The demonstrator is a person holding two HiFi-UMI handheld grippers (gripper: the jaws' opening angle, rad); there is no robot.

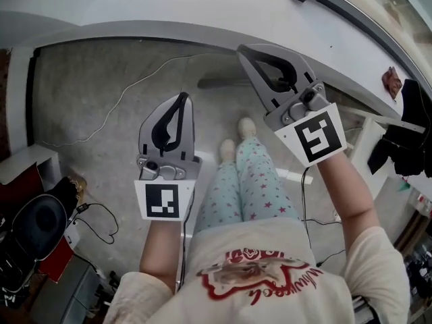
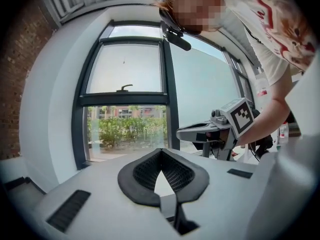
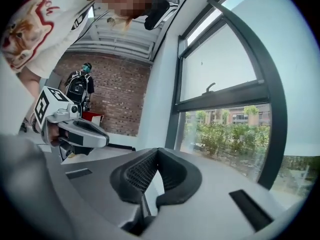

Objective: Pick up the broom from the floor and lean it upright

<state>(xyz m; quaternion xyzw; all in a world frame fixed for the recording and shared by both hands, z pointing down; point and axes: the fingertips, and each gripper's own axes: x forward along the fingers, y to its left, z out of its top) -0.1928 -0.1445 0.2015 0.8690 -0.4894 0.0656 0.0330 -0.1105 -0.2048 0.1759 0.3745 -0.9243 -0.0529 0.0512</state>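
The grey floor (image 1: 101,100) fills most of the head view, bounded on its far side by the white wall (image 1: 169,12). That wall carries the tall dark-framed window (image 2: 125,89), which both claw views face. We stand on that floor in star-patterned trousers (image 1: 246,187), with both arms held out in front of the body.

The left claw (image 1: 181,98) and the right claw (image 1: 248,54) both point roughly level toward the window, not down at the floor. In its own view, the left claw (image 2: 160,153) is clenched, its black pads meeting at the tips with nothing between them. The right claw (image 3: 157,151) is clenched and empty in the same way. Each shows in the other's view, just beside it and well off the floor.

We cannot pick out the broom with any certainty. The likeliest candidate is a short grey streak (image 1: 219,83) on the floor at the foot of the wall, beyond our feet and between the two claw tips. Whether it is a handle or only a shadow, we cannot tell. If it is the broom, its long axis runs along the wall, across the line the claws point along, and the right claw is the nearer one. We judge that either claw would have to tip downward and open before it could reach it. A thin white cable (image 1: 128,90) trails across the floor to the left, well apart from the streak
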